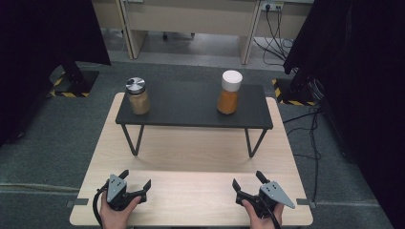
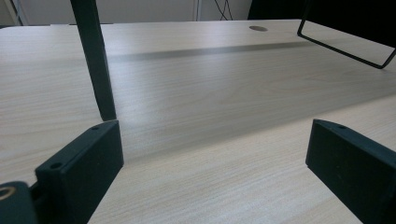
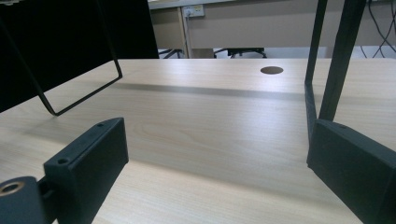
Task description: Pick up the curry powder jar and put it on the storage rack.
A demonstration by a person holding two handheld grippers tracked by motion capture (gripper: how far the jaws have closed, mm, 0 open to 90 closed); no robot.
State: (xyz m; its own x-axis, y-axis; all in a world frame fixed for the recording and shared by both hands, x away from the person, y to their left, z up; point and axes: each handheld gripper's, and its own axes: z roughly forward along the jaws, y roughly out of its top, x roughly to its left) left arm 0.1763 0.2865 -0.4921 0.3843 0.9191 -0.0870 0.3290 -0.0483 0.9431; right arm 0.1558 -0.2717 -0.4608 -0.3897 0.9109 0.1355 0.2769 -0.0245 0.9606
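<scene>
Seen from above, taking the black shelf (image 1: pixel 193 104) as the landmark: a low dark riser on thin bent-wire legs, standing across the far half of a pale wooden table (image 1: pixel 191 200).

On the shelf's left end, upright: a glass jar (image 1: pixel 137 96) of tan powder under a shiny metal lid. No label or writing legible on it at this size.

In front of the shelf's left leg, well apart from it and near the table's front edge: the left gripper (image 1: pixel 135 180), held in the left hand (image 1: pixel 116 213), grey three-cornered plate on top, cable trailing beside the wrist. Jaws spread wide, nothing between them. In the left gripper view the same: two black jaws far apart over bare wood grain, with one shelf leg (image 2: pixel 95 60) rising just beyond the left jaw and the other wire leg (image 2: pixel 348 49) off at upper right.

On the shelf's right half, upright: a jar (image 1: pixel 229 92) of orange powder with a tall white cap. No brand or text readable there either.

In front of the shelf's right leg, again near the front edge: the right gripper (image 1: pixel 247 180) in the right hand (image 1: pixel 261 215), plate on top. Jaws wide apart, holding nothing. In the right gripper view, bare tabletop between the jaws, a round cable hole (image 3: pixel 272 70) in the wood beyond, a shelf leg (image 3: pixel 337 60) standing close behind the right jaw.
</scene>
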